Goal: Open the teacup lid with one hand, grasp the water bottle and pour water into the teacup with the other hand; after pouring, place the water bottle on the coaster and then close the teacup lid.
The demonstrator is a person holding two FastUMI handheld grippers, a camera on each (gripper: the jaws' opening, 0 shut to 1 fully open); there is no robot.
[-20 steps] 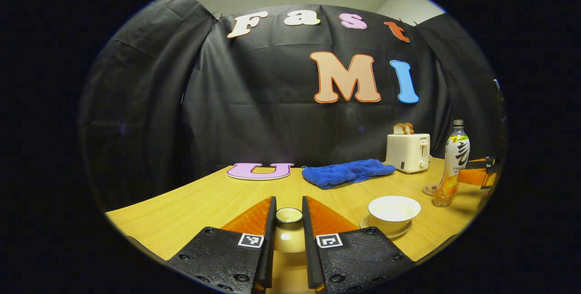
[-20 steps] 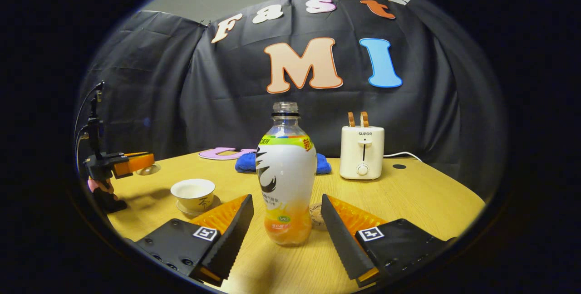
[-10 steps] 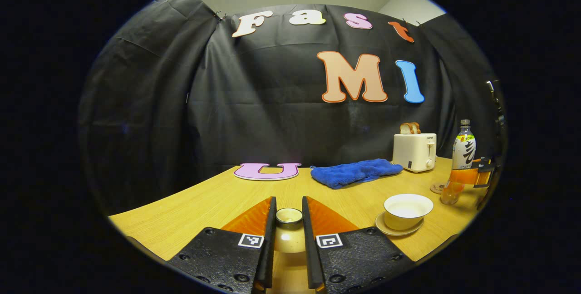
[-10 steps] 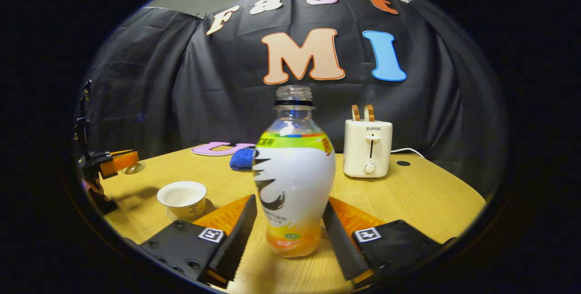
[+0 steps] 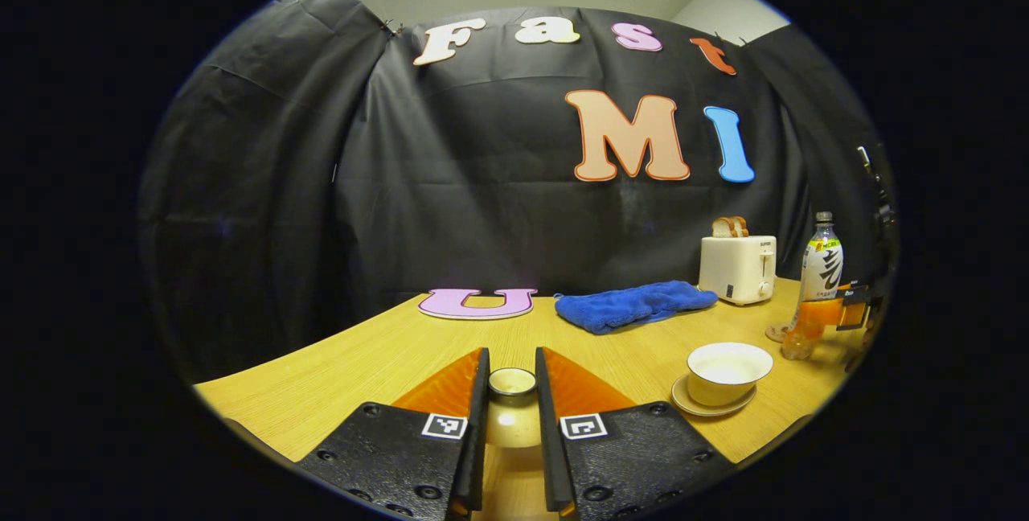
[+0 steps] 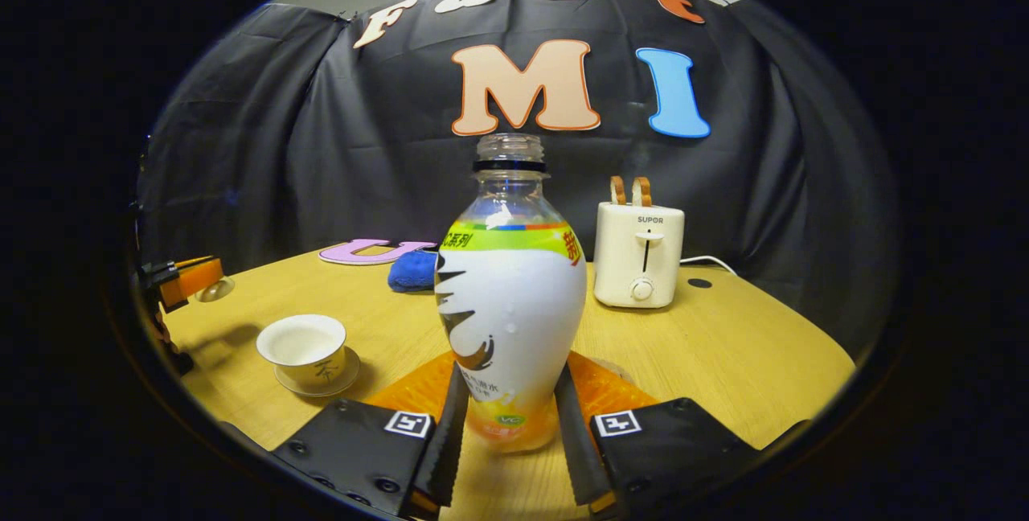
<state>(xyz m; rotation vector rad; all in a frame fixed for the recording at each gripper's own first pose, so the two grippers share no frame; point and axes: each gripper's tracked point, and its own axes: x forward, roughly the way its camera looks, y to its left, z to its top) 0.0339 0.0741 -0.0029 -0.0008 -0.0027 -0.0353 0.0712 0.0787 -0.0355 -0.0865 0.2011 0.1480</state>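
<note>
— What is on the wooden tabletop (image 6: 723, 344)?
— The open teacup (image 6: 303, 350) stands on its saucer. My left hand-held gripper (image 5: 511, 392) pinches the teacup lid (image 5: 512, 383) above the tabletop.
— And your right one?
— My right hand-held gripper (image 6: 505, 416) squeezes the upright water bottle (image 6: 510, 296) low on both sides.

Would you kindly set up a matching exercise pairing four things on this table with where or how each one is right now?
Things:
1. teacup lid
2. water bottle
3. teacup
4. bread slices

States:
A. standing in the toaster slots
B. open, sitting on its saucer
C. pinched in the left tool, off the cup
D. upright, cap off, between the right tool's fingers

Pairs: 1-C, 2-D, 3-B, 4-A
</note>
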